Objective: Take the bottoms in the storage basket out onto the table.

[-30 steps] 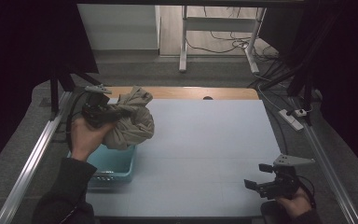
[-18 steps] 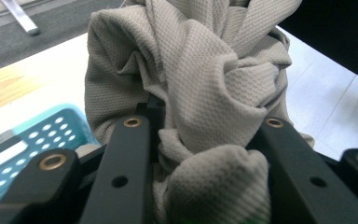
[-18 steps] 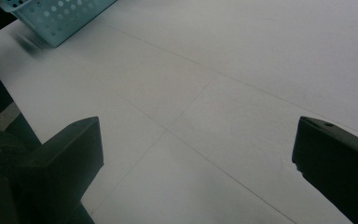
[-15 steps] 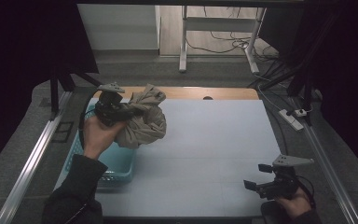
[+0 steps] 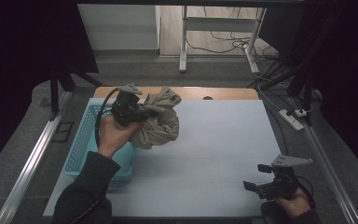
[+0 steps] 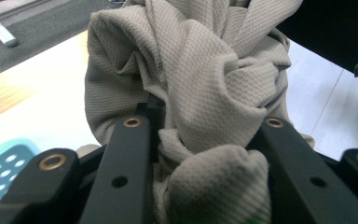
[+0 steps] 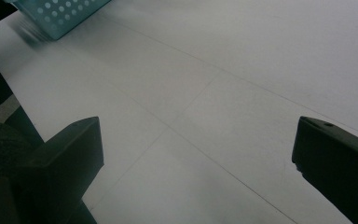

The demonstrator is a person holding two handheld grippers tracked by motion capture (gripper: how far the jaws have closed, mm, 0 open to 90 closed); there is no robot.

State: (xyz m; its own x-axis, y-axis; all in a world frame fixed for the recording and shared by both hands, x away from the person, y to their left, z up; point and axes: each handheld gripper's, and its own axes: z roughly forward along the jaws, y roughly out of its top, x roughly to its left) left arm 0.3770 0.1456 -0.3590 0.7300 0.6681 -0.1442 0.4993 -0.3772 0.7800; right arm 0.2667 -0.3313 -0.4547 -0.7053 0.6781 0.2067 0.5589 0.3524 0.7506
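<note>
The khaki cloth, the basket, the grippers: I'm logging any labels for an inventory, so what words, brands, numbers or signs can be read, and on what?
None: no readable text in these views.
Khaki cloth, clamped in the left gripper: plain knit, no tag or print showing.
Turquoise basket: punched holes, no label.
Right gripper, jaws open over the white table: no marking legible.

beige cloth (image 5: 159, 122) bunched, lifted above table beside basket (image 5: 81, 144)
</note>
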